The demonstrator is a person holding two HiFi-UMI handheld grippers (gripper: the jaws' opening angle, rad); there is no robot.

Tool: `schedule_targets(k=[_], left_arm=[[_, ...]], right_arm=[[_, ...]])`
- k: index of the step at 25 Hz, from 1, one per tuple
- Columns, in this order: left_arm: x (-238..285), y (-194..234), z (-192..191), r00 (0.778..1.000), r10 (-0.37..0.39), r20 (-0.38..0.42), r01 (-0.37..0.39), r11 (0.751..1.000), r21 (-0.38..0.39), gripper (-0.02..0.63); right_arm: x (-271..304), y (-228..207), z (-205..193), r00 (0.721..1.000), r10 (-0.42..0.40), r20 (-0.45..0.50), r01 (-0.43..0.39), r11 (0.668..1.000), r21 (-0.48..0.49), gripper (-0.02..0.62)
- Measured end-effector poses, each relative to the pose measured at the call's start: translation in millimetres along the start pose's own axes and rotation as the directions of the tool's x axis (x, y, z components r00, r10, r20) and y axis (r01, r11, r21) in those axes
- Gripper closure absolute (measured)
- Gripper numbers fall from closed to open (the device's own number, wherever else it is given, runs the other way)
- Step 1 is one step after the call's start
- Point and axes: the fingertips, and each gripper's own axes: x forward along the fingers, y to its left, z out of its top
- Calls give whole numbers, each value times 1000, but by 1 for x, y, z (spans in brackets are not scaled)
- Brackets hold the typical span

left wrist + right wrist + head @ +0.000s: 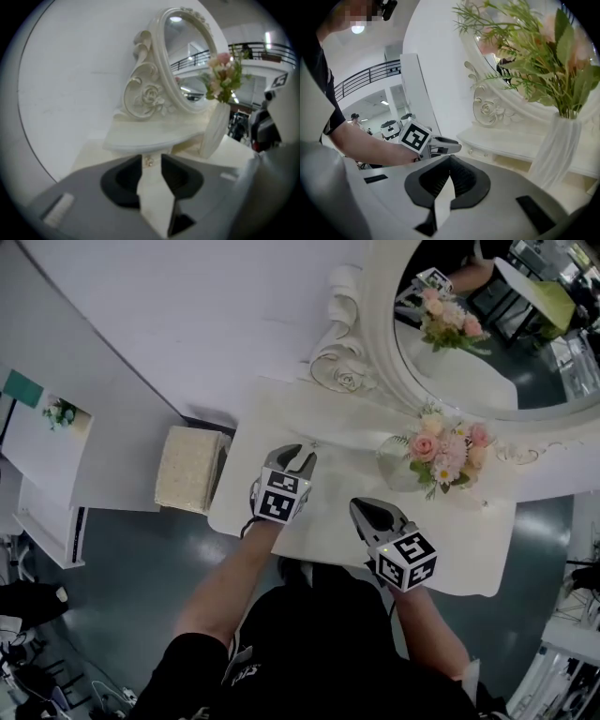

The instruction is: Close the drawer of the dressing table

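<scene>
**A:** Where's the drawer?
**B:** The drawer (478,151) is the small one under the raised shelf (300,413) at the back of the dressing table (328,514). Its front looks pushed in beneath the shelf edge, and 2 knobs show on it in the right gripper view.
**A:** And the left gripper?
**B:** The left gripper (300,457) points at that front. Its 2 jaws are parted with nothing pinched between them. 1 knob (149,162) shows through the gap, just ahead of the tips.
**A:** The right one?
**B:** The right gripper (361,509) hangs over the tabletop nearer the person, its tips pressed together on nothing.
**A:** Around them?
**B:** A white vase of pink flowers (441,451) stands on the tabletop to the right. The oval mirror (487,371) is behind it, and a beige padded block (190,470) sits just left of the table.
</scene>
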Motion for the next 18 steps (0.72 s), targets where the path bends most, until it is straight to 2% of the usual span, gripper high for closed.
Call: schedule_targets(k=[10,18], left_arm=[[-96,-11,25,994,3,106,0,1000,-30,499],[-140,-25,59,984,16,178,-8,999,-44,522]], right_arm=[[-29,33,32,995,-54,84,57,998,-32,600],[-58,39,55,986,-72,150,81,995,-59,600]])
